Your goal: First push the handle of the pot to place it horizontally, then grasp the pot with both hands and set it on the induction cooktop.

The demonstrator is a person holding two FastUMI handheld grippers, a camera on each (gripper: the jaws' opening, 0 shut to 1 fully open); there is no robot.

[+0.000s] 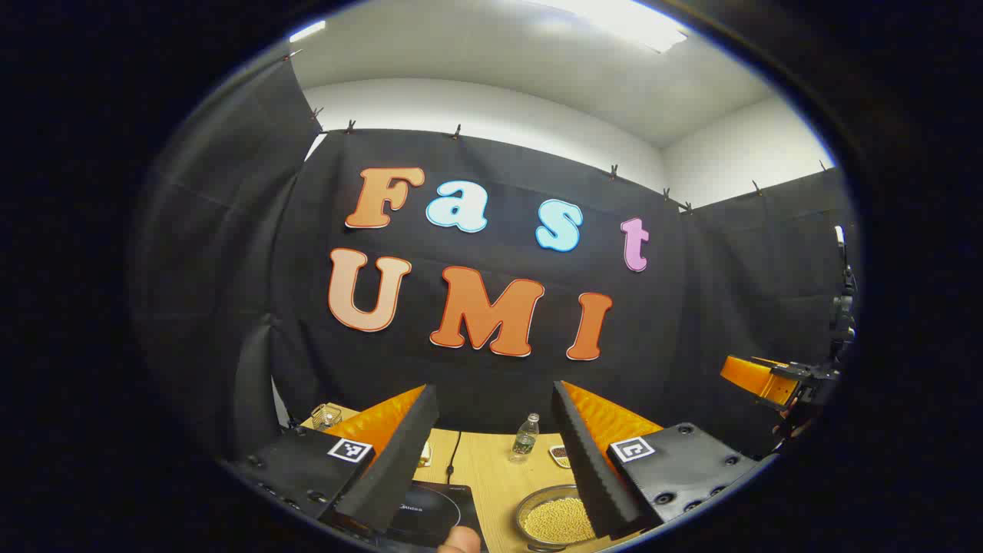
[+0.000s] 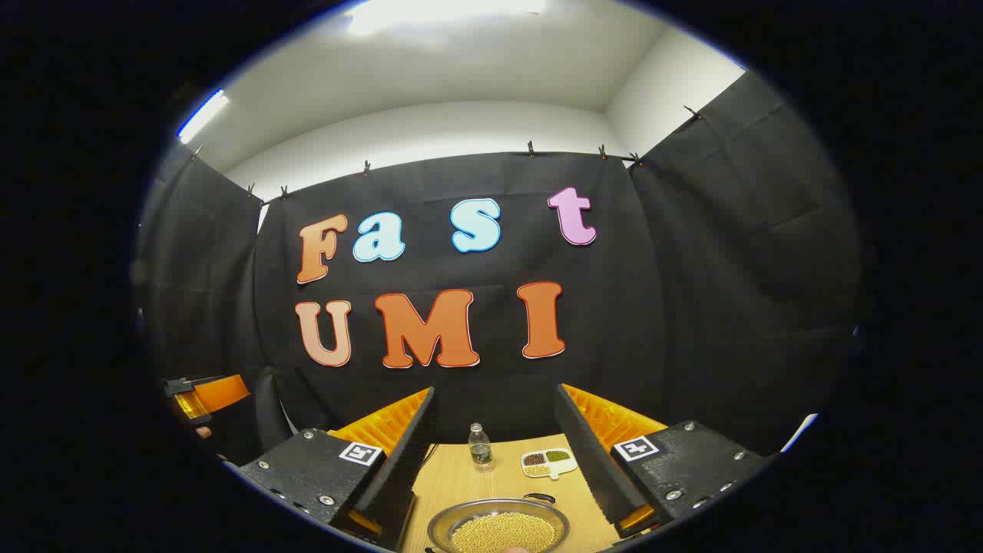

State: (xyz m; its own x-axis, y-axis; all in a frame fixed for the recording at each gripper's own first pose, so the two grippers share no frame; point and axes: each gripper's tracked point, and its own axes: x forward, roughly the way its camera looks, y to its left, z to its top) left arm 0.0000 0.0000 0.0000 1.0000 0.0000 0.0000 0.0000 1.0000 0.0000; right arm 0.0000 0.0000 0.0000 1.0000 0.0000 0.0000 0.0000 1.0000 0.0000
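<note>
Steel and shallow, the pot (image 2: 498,527) sits on the light wooden table (image 2: 461,480) and is filled with pale yellow beans; in the right gripper view it lies low between the two fingers of the right claw (image 2: 495,453), nearer the camera than anything else on the table, with a dark loop handle (image 2: 540,498) at its far rim. That claw hangs above the table with its fingers spread wide apart, touching nothing. Beyond the pot stand a small clear bottle (image 2: 480,445) and, just to the right of the bottle, a little divided dish (image 2: 548,462) with dark, green and yellow contents. In the left gripper view the pot (image 1: 554,518) shows beside the right finger of the left claw (image 1: 491,453), whose fingers are likewise spread wide and hold nothing. Left of the pot there lies the black induction cooktop (image 1: 434,511), a cable running away from its far edge, and a fingertip (image 1: 461,540) pokes up at the bottom edge, between cooktop and pot. Far behind the pot the bottle (image 1: 525,439) stands again, and a small glass jar (image 1: 326,415) rests at the table's far left corner. The other gripper's orange body (image 1: 756,378) floats well to the right of the pot.
</note>
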